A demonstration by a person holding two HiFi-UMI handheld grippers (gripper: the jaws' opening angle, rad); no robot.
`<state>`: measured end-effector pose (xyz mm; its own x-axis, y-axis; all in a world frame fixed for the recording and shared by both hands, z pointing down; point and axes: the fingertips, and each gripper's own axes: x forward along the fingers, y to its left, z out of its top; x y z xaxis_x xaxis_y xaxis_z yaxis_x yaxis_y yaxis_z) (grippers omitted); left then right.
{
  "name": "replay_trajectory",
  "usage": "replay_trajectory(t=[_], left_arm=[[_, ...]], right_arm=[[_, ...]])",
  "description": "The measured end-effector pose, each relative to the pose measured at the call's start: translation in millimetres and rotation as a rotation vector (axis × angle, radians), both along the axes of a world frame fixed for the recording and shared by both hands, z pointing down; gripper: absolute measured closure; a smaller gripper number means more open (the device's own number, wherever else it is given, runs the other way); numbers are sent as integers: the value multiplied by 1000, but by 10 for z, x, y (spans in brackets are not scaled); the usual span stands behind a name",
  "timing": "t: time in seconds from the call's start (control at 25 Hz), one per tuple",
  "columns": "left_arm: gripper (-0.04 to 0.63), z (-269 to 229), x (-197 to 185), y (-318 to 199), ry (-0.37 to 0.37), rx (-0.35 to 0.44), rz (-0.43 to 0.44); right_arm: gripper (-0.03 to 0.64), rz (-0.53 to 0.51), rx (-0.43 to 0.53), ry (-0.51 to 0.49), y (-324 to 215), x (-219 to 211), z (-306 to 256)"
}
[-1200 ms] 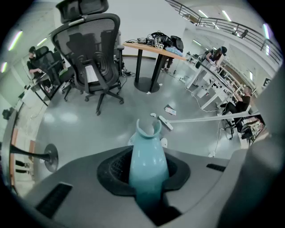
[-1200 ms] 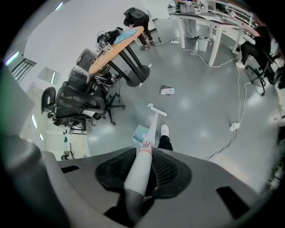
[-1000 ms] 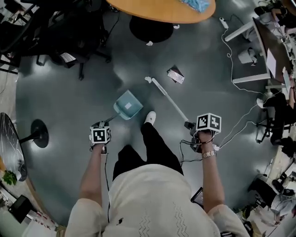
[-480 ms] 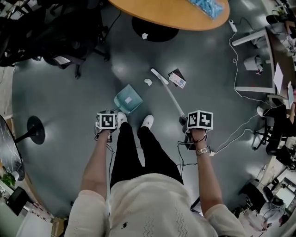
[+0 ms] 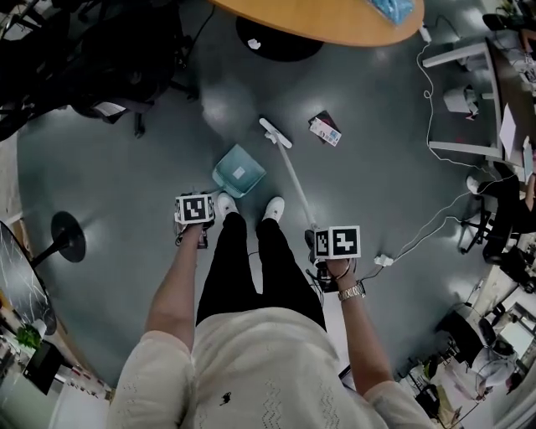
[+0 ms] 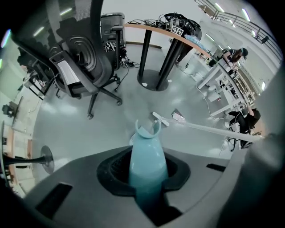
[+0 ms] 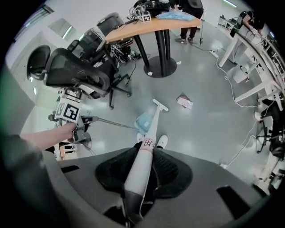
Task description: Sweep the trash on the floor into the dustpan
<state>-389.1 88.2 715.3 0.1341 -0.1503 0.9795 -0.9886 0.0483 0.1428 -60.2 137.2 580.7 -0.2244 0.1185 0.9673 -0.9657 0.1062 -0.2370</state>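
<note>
A teal dustpan (image 5: 237,172) rests on the grey floor ahead of the person's white shoes. My left gripper (image 5: 194,214) is shut on its long teal handle (image 6: 148,162). My right gripper (image 5: 335,243) is shut on the white broom handle (image 7: 143,160). The broom head (image 5: 275,132) lies on the floor just right of the dustpan. A flat printed packet (image 5: 325,128) lies further right of the broom head, also in the left gripper view (image 6: 178,117) and the right gripper view (image 7: 185,101). A white paper scrap (image 5: 254,43) sits by the table's base.
A round wooden table (image 5: 335,21) on a black base stands ahead. Black office chairs (image 5: 109,67) crowd the far left, and a round black stand base (image 5: 69,237) is on the left. White cables (image 5: 419,235) and desks (image 5: 477,100) line the right.
The person has stepped forward with both feet behind the dustpan. The broom head has slid left, closer to the dustpan. The small white scrap beside it no longer shows.
</note>
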Motion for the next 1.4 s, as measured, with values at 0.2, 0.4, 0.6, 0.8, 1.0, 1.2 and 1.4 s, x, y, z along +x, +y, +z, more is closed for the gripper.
replay_trajectory(t=[0.2, 0.4, 0.6, 0.8, 1.0, 1.2, 1.4], left_arm=[[503, 15, -10, -28, 14, -3, -24], [503, 80, -50, -6, 36, -13, -26], [503, 122, -125, 2, 50, -6, 13], [503, -70, -151, -75, 50, 14, 125], [503, -217, 69, -311, 52, 49, 236], [503, -358, 576, -618, 57, 83, 301], [503, -332, 1258, -1083, 49, 85, 312]], right_arm=[[495, -39, -91, -42, 493, -239, -106], [495, -47, -154, -104, 829, -462, -268], [495, 67, -170, -162, 801, -594, -398], [497, 313, -158, -248, 619, -406, -598], [497, 474, -93, -291, 557, 72, -804], [497, 599, 2, -257, 342, 880, -905], [497, 610, 65, -142, -153, 2045, -806]])
